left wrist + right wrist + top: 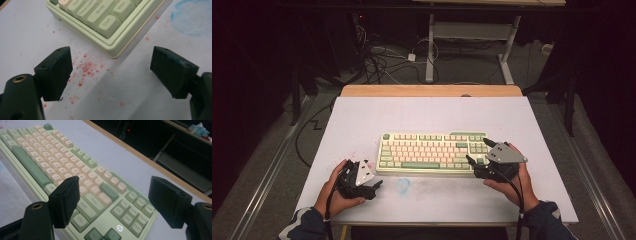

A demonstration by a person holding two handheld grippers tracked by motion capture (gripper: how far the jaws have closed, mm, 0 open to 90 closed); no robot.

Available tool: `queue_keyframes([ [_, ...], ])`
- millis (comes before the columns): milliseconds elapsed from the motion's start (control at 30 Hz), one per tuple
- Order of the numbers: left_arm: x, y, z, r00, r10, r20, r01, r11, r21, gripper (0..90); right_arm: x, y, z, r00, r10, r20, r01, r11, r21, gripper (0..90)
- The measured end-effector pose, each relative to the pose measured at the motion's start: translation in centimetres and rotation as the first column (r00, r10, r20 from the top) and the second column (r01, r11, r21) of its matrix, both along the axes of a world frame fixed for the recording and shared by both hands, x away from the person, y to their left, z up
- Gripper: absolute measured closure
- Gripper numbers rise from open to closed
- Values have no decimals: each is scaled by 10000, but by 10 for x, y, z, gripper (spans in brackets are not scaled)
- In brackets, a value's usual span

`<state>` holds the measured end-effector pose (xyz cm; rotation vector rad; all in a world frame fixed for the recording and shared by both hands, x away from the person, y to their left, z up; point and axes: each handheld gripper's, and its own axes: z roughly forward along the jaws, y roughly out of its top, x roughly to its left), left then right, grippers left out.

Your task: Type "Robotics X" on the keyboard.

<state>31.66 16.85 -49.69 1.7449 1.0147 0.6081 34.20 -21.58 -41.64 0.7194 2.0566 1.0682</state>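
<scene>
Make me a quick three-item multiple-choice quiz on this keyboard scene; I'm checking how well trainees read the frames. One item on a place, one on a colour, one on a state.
1. Where does the left claw sit relative to the keyboard?
A. Off its near left corner
B. Behind its far edge
C. On top of the number keys

2. What colour is the smudged ring on the white table near the keyboard's front?
A. Yellow
B. Blue
C. Black

3. How do the right claw's jaws stand?
A. Shut on a keycap
B. Shut on a cable
C. Open, holding nothing

Answers: 1 A, the left gripper view shows the Ctrl corner just ahead of the jaws. 2 B, the ring shows blue in the high view. 3 C, the right gripper view shows the jaws wide apart over the keys.
</scene>
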Motion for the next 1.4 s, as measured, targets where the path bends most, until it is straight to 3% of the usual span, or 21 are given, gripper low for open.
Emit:
queue_keyframes([
  [100,0,1,1,10000,45,51,-45,10000,-29,167,-4,-5,-2,10000,-71,-20,71,10000,44,265],
  [367,0,1,4,9996,135,237,-133,9999,-95,169,-15,-15,-15,9996,-260,94,264,9985,-471,266],
  [433,0,1,6,9995,197,264,-192,9997,-167,179,-17,-18,-18,9997,-252,-27,251,9992,-316,269],
  [567,0,2,9,9991,240,346,-226,9989,-414,223,-23,-21,-26,9995,-264,-161,257,9986,-457,269],
  [733,-1,1,13,9989,177,437,-156,9987,-495,331,-30,-25,-35,9989,-260,-386,241,9985,-491,269],
  [867,-1,-1,19,9991,146,397,-109,9959,-902,445,-34,-24,-37,9989,-193,-429,170,9985,-529,269],
  [1033,3,-2,28,9999,-104,70,112,9905,-1373,721,-35,-22,-37,9990,-148,-420,124,9983,-561,270],
  [1133,8,-6,32,9994,-321,-105,305,9909,-1313,848,-34,-21,-38,9990,-81,-446,54,9981,-614,270],
  [1400,21,-24,43,9985,-501,-241,466,9907,-1279,875,-34,-18,-41,9985,15,-543,-52,9977,-680,271],
])
